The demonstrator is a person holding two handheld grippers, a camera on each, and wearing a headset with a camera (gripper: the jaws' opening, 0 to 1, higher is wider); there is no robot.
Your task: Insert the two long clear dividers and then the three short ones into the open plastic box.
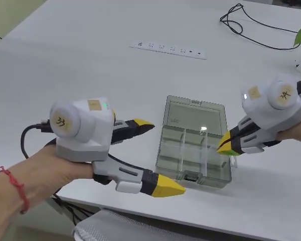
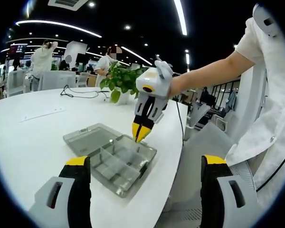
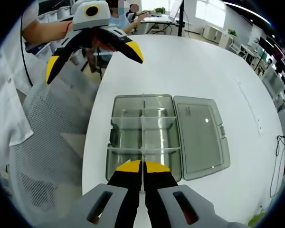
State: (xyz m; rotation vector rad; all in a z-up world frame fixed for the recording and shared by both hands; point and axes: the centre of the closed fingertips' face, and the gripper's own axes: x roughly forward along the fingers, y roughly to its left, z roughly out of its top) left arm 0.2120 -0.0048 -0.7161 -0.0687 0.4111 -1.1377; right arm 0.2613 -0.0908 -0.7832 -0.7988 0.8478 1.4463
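Item under inspection: a rectangular box [image 1: 210, 179] of smoky, translucent grey plastic, standing on the white matte surface [image 1: 90, 60] close to its near edge, between the two grippers. Its lid [image 1: 195, 116] lies open and flat on the far side, joined along the hinge. Inside the tray, thin clear panels stand upright. In the right gripper view one long divider [image 3: 142, 107] runs down the middle, and short cross dividers [image 3: 126, 119] split the space into rectangular compartments. The left gripper [image 1: 163, 156] is held to the left of the box, above the near edge of the surface, its yellow-tipped black fingers spread wide apart with nothing between them. The right gripper [image 1: 224, 145] is at the right end of the tray, its fingers drawn together, tips down at the rim in line with the long divider. Whether a clear panel is pinched between them cannot be told. A red cord bracelet [image 1: 15, 186] circles the wrist behind the left gripper. On the far part of the surface lie a flat white power strip [image 1: 168, 49] and, to the right, a looped black cable [image 1: 251, 25].
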